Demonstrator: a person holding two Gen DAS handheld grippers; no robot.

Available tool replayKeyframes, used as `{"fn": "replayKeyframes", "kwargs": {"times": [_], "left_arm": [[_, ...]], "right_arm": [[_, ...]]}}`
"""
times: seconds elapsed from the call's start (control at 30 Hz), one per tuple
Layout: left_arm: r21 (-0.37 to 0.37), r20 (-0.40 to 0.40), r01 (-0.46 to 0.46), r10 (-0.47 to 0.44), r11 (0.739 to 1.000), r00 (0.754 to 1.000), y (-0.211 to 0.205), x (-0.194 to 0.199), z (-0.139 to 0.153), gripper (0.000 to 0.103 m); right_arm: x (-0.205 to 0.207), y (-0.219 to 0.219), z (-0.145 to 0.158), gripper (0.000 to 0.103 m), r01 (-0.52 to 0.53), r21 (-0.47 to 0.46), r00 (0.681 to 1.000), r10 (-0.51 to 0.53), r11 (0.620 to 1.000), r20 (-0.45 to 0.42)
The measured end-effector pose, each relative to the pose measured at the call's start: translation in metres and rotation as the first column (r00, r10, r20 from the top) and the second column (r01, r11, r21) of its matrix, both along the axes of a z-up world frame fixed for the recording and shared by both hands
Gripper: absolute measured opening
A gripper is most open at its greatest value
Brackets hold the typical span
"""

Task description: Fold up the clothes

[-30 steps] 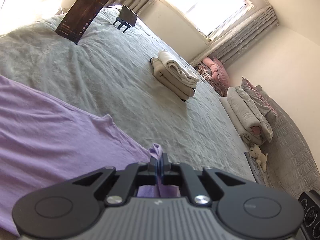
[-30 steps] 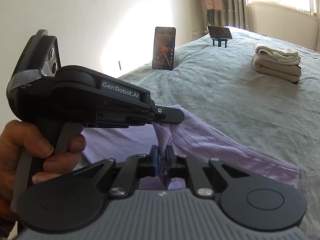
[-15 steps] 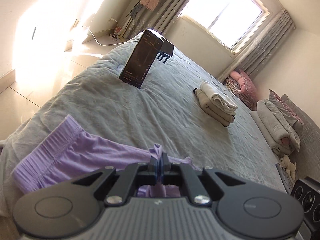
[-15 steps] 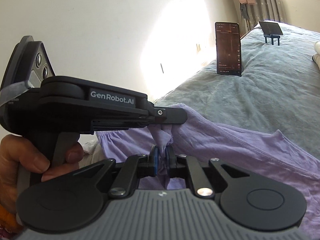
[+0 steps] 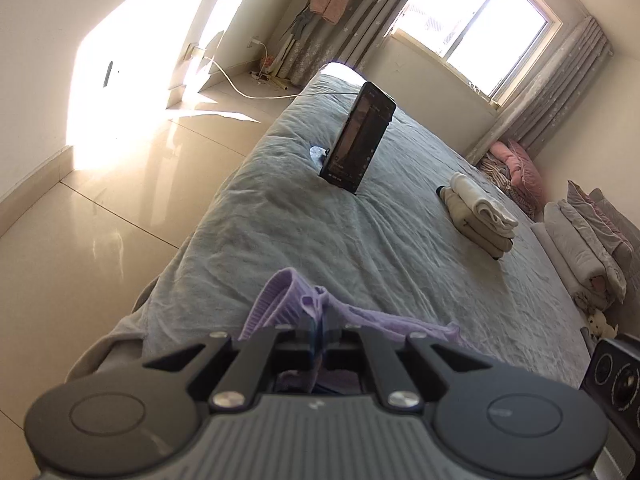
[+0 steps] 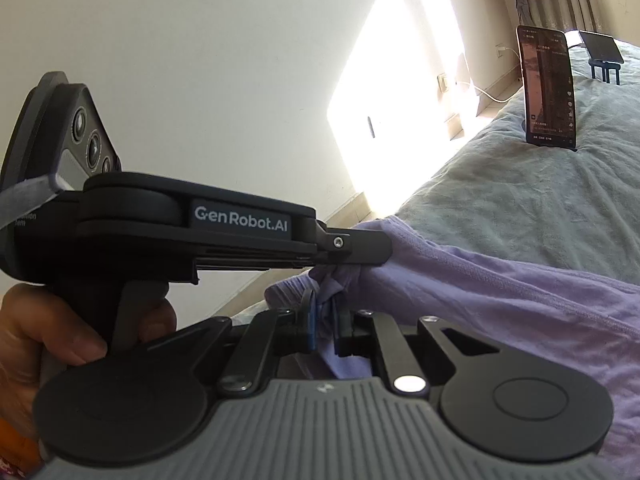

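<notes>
A purple garment lies across the near end of a grey-green bed. My right gripper is shut on a bunched fold of it. Just above and beside it, my left gripper, held by a person's hand, pinches the same edge. In the left wrist view my left gripper is shut on the purple garment, whose ribbed waistband curls up to the left of the fingers. Most of the cloth is hidden below that gripper's body.
A phone stands upright mid-bed, with a small stand behind it. Folded beige clothes are stacked further right. Pillows and bedding line the far right. The bed's left edge drops to a tiled floor.
Both grippers have swung left toward the bed's edge, carrying the purple cloth. The left view now shows floor and wall, and far less purple cloth spread on the bed.
</notes>
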State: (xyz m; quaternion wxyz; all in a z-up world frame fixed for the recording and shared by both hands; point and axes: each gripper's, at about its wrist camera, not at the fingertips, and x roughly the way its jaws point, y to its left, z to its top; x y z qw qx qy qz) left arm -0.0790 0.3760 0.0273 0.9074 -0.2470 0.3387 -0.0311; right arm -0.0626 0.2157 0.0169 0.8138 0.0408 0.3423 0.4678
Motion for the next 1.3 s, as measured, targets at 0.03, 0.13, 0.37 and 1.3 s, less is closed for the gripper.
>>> {"fn": "replayKeyframes", "kwargs": {"times": [0.03,0.13,0.37,1.3], "left_arm": [[0.007,-0.002,-0.011,0.011,1.000,1.000,0.003,-0.001,-0.001,0.003],[0.021,-0.001,-0.067,0.067,0.998,0.998,0.015,-0.005,-0.003,0.004],[0.013,0.047,-0.110,0.109,0.994,0.993,0.023,-0.025,0.008,0.009],[0.273,0.183,0.011,-0.063,0.962,0.981,-0.032,-0.005,-0.010,0.008]], "right_arm": [[-0.001,0.003,-0.001,0.012,-0.010,0.002,1.000,0.010,1.000,-0.005],[-0.007,0.007,-0.001,0.020,-0.046,0.021,0.999,0.046,0.999,-0.010],[-0.025,-0.019,0.011,0.039,-0.135,0.051,0.991,0.135,0.990,0.003],[0.043,-0.224,-0.032,0.039,0.458,-0.167,0.878,-0.415,0.873,0.237]]}}
